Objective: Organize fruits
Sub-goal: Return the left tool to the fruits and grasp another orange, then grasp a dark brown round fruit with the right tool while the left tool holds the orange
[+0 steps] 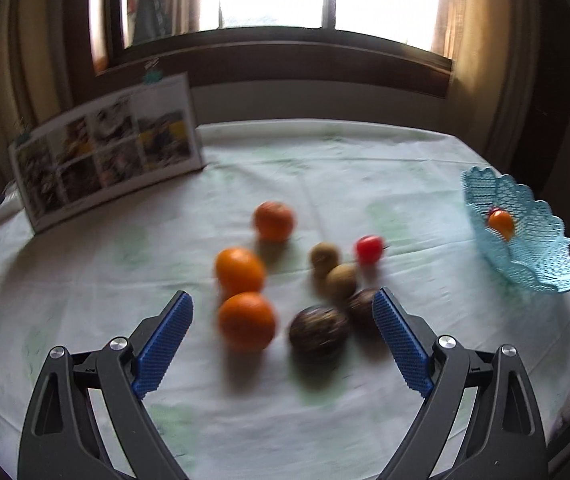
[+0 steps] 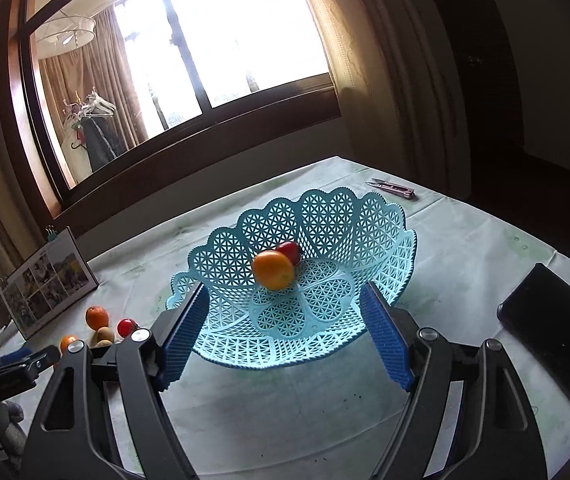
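My left gripper (image 1: 283, 308) hangs over the bench (image 1: 325, 168), its blue ribbed fingers (image 1: 165, 344) spread wide with nothing between them. Just ahead of them lies the loose fruit on the pale green-patterned cloth: three round oranges, the nearest orange (image 1: 247, 321) close to my left finger, a second orange (image 1: 239, 272) touching it from behind, and a third orange (image 1: 273, 220) farther back. To their right sit two dark mottled round fruits (image 1: 319, 338), two small brown kiwi-like fruits (image 1: 341, 281), though the blur makes me unsure what they are, and a small red fruit (image 1: 370, 250).

My right gripper (image 2: 285, 336) is also wide open and empty, its fingers (image 2: 385, 344) either side of the near rim of the light blue plastic lattice basket (image 2: 325, 216). Inside the basket rest one orange fruit (image 2: 273, 275) and, touching it behind, a red fruit (image 2: 290, 251).

A propped-up photo board (image 1: 105, 148) stands at the far left of the bench, well apart from the basket. Small thread snips (image 2: 392, 189) lie beyond the basket, and a black flat phone-like object (image 2: 553, 316) lies to its right.
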